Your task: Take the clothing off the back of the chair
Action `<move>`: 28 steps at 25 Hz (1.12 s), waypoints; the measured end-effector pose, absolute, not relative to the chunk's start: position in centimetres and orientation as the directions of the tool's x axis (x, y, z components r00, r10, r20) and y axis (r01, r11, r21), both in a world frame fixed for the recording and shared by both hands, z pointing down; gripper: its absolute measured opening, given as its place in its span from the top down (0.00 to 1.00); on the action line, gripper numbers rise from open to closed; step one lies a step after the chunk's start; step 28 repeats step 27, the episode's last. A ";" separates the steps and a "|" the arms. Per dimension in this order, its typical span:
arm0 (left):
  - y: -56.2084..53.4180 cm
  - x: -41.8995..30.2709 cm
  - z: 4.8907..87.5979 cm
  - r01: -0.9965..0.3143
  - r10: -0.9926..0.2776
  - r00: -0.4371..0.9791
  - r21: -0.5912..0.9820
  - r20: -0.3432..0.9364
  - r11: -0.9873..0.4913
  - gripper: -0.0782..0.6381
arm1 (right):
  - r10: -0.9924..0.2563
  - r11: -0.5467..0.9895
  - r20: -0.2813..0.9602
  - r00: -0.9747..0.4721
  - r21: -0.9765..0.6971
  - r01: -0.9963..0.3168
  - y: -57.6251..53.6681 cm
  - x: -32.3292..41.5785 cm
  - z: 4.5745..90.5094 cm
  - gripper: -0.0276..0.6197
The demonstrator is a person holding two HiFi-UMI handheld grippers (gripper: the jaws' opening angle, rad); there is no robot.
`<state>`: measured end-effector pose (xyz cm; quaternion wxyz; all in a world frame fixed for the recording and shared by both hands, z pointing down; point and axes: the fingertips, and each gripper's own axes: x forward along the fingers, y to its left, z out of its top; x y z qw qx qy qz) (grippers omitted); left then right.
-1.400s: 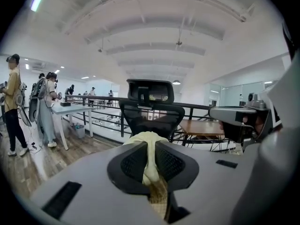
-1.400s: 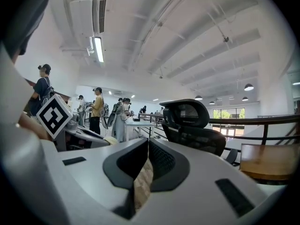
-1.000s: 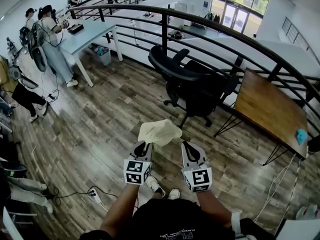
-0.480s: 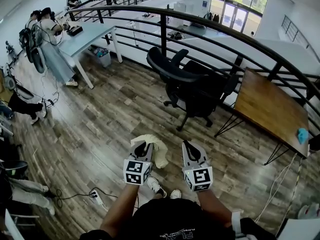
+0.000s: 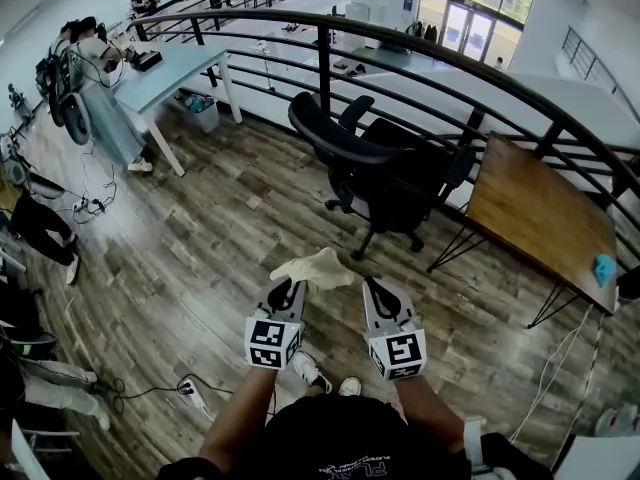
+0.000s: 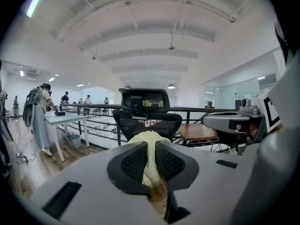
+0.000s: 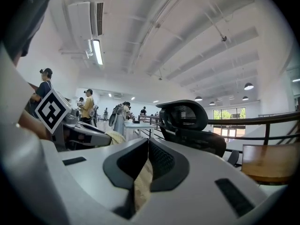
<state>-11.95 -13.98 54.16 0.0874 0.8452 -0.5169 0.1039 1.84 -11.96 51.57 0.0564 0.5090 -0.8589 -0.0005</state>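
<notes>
A cream garment (image 5: 316, 267) is bunched above the tip of my left gripper (image 5: 286, 291), which is shut on it; in the left gripper view the cloth (image 6: 149, 149) is pinched between the dark pads. My right gripper (image 5: 373, 288) sits beside it, a little apart from the cloth, with its jaws shut on nothing (image 7: 147, 145). The black office chair (image 5: 388, 180) stands beyond both grippers on the wooden floor, and its back is bare. Both gripper views show the chair ahead (image 6: 146, 110) (image 7: 188, 121).
A wooden table (image 5: 540, 218) with a blue cloth (image 5: 603, 268) stands right of the chair. A curved black railing (image 5: 450, 60) runs behind it. A pale table (image 5: 170, 73) and several people (image 5: 90, 83) are at far left. A power strip (image 5: 186, 387) lies near my feet.
The garment was spread wide above the left gripper, then drooped beside it, and now sits bunched up above the tip. The right gripper has stayed in place.
</notes>
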 end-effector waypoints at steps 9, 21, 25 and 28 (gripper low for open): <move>-14.4 -11.8 53.9 -0.892 -0.860 0.445 0.040 0.251 -0.450 0.82 | -0.888 0.459 0.059 -0.456 0.074 -0.885 -12.6 2.0 50.4 0.93; -14.8 -12.3 53.6 -0.890 -0.860 0.451 0.050 0.241 -0.453 0.82 | -0.874 0.485 0.088 -0.478 0.086 -0.870 -12.5 1.0 51.0 0.93; -14.7 -12.5 53.8 -0.891 -0.860 0.450 0.057 0.240 -0.450 0.82 | -0.865 0.500 0.083 -0.494 0.078 -0.862 -12.5 0.8 51.1 0.93; -14.6 -12.4 53.9 -0.891 -0.860 0.450 0.059 0.242 -0.450 0.82 | -0.862 0.505 0.078 -0.500 0.076 -0.860 -12.5 0.8 51.0 0.93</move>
